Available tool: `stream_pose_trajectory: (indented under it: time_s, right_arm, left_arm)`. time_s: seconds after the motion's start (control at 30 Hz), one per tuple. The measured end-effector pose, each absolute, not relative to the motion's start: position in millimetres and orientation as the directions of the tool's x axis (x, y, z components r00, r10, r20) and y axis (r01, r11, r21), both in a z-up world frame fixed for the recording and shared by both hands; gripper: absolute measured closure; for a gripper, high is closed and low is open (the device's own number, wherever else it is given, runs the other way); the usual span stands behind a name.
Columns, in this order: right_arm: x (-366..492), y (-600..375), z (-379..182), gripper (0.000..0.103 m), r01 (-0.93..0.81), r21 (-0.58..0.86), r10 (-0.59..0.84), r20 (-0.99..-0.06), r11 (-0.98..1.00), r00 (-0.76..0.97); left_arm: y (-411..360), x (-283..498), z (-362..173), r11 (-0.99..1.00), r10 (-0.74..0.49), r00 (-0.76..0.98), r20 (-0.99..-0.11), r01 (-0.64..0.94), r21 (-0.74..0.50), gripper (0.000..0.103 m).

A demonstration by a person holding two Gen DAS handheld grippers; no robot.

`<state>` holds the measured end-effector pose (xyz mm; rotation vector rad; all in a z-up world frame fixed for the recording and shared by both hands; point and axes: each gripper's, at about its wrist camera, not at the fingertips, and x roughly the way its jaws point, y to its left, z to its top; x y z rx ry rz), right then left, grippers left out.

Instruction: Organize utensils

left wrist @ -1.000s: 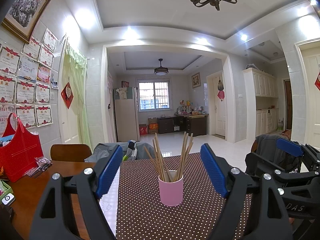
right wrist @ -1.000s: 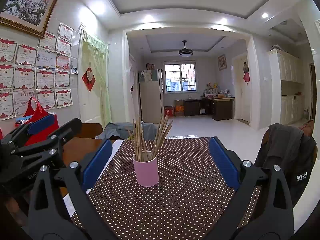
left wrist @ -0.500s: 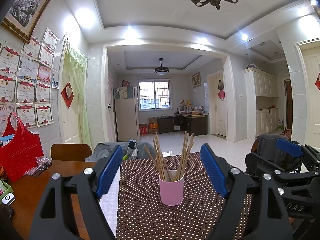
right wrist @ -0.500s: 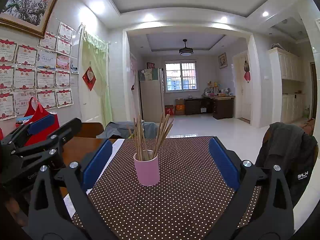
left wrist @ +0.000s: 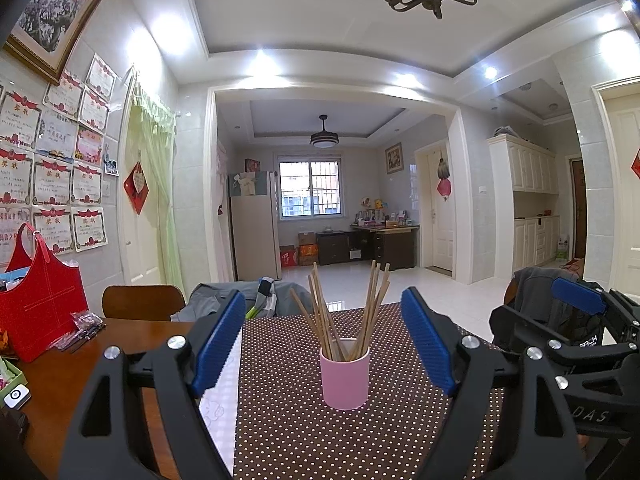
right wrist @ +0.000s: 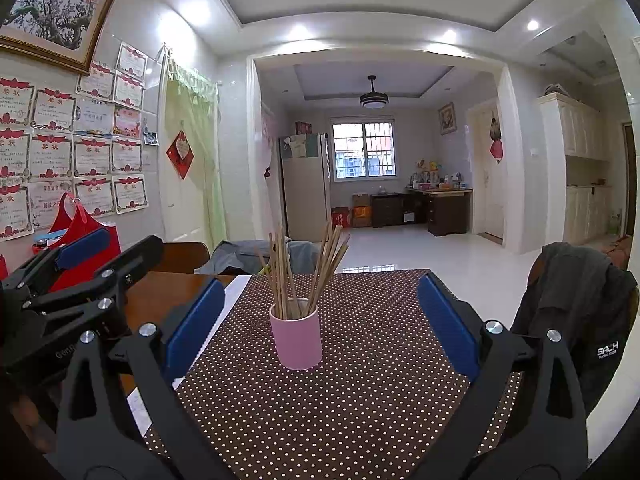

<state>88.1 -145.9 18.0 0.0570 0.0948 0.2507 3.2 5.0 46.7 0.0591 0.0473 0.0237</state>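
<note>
A pink cup (left wrist: 345,376) stands upright on a brown dotted table runner (left wrist: 304,432) and holds several wooden chopsticks (left wrist: 348,312) that fan outward. My left gripper (left wrist: 324,344) is open and empty, with the cup ahead between its blue pads. The cup also shows in the right wrist view (right wrist: 297,338), with the chopsticks (right wrist: 304,272) in it. My right gripper (right wrist: 320,324) is open and empty, level with the cup, a little short of it. The two grippers are side by side.
A red bag (left wrist: 36,312) and a small plastic packet (left wrist: 80,330) sit on the wooden table (left wrist: 60,384) at the left. A wooden chair back (left wrist: 142,302) stands behind the table. A chair draped with a dark jacket (right wrist: 576,320) stands at the right edge.
The cup sits slightly higher in the right wrist view. Both grippers stay open and nearly still.
</note>
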Motion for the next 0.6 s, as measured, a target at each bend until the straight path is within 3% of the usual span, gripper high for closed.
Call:
stream_pose_trajectory:
  time_s: [0.6]
  right_arm:
    - [91.0, -144.5, 20.6, 0.008, -0.249, 0.072, 0.255, -0.098, 0.966, 0.962]
  left_arm:
    - [11.0, 1.8, 43.5, 0.998, 0.026, 0.998, -0.053, -0.023, 0.057, 0.024]
